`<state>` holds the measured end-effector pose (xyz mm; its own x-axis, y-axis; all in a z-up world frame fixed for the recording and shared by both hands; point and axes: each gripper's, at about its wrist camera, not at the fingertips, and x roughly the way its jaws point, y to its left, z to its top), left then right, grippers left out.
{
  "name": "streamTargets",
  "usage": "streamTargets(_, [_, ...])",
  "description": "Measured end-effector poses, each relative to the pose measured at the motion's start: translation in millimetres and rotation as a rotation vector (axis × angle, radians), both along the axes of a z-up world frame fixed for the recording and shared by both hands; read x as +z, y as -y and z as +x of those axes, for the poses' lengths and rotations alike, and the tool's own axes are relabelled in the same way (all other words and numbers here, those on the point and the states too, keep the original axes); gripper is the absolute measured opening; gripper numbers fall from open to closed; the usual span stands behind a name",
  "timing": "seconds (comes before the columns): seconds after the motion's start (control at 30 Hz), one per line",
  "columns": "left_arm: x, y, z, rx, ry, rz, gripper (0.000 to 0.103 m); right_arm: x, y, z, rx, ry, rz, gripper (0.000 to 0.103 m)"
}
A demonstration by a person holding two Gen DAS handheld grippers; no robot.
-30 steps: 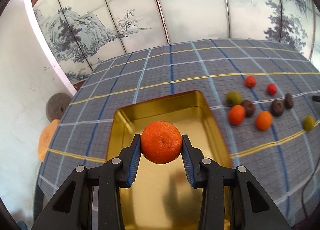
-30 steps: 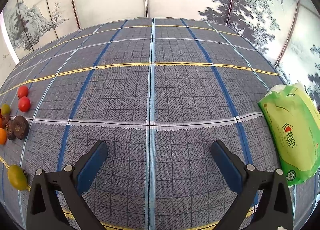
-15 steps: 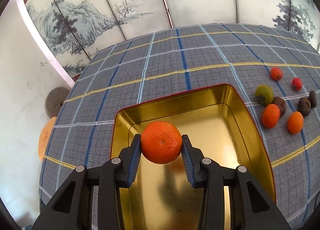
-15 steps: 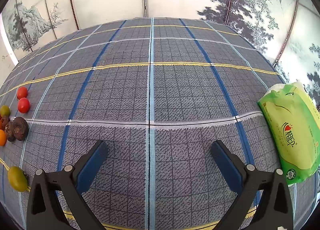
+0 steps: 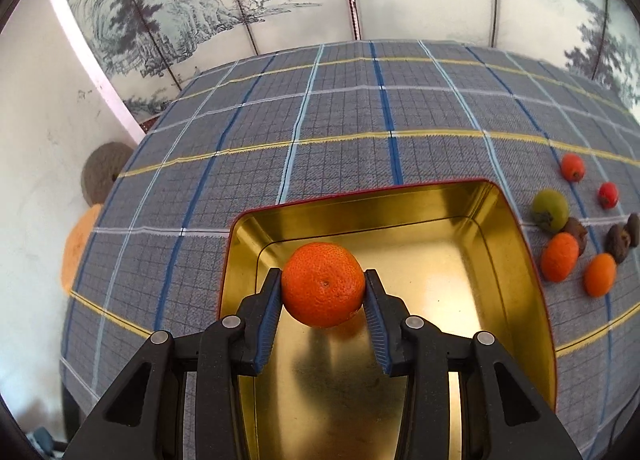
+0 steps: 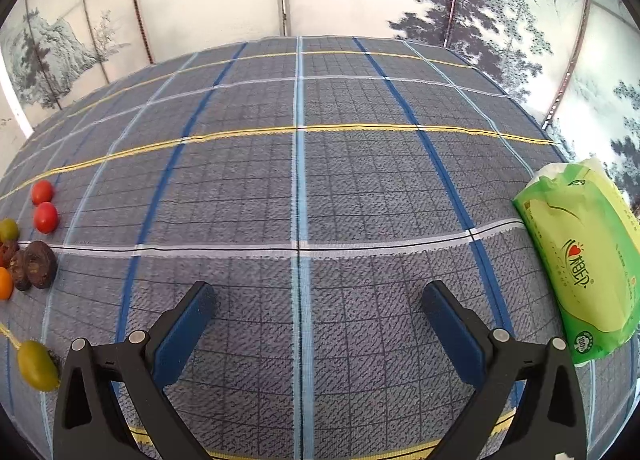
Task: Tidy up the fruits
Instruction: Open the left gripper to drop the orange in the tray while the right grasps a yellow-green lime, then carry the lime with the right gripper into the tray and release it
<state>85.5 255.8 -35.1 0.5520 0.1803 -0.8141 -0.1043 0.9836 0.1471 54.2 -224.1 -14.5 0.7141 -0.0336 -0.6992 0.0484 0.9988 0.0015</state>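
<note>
The left gripper (image 5: 324,290), jaws just easing apart, pinches the tangerine (image 5: 323,285) over the gold tin's (image 5: 516,244) far-left corner (right gripper (image 6: 316,318) spread, empty), so the placing step seemingly needs a low release.

I seem to be in a home sitting room. My bench (image 6: 320,188) wears a grey plaid cloth; behind it stands a folding screen (image 5: 224,20) painted with ink mountains and pines, and a green tissue pack (image 6: 588,260) lies at the bench's right edge.
</note>
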Motion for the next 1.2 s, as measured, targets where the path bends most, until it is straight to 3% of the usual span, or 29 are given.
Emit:
streamTargets(0.07, [5,-2,-7,0.007,0.014,-0.029,0.047,10,-7,-19,0.032,0.085,0.026,0.103])
streamTargets(0.2, [22,4,-30,-0.006,0.072,-0.067,0.051,22,-32,-59,0.174,0.171,0.112,0.103])
streamTargets(0.27, [32,11,-47,-0.012,0.102,-0.072,0.06,23,-53,-81,0.282,0.176,0.128,0.103])
streamTargets(0.43, [48,29,-87,-0.023,0.147,-0.159,0.063,22,-112,-104,0.475,0.144,0.086,0.102])
streamTargets(0.5, [53,38,-106,-0.033,0.154,-0.195,0.063,21,-133,-104,0.528,0.128,0.06,0.097])
streamTargets(0.63, [59,59,-144,-0.024,0.18,-0.198,0.067,9,-161,-96,0.574,0.089,-0.005,0.072])
streamTargets(0.8, [63,73,-179,-0.006,0.191,-0.198,0.085,-6,-172,-82,0.568,0.049,-0.049,0.065])
streamTargets(0.87, [65,73,-187,0.006,0.196,-0.201,0.088,-13,-176,-74,0.565,0.011,-0.063,0.046])
streamTargets(0.93, [65,69,-191,0.021,0.183,-0.212,0.094,-21,-176,-69,0.559,-0.035,-0.069,0.034])
streamTargets(1.07, [63,60,-196,0.043,0.176,-0.241,0.097,-18,-181,-71,0.545,-0.04,-0.082,0.034])
streamTargets(1.2, [61,51,-197,0.057,0.146,-0.302,0.098,18,-210,-88,0.64,0.033,-0.031,0.034])
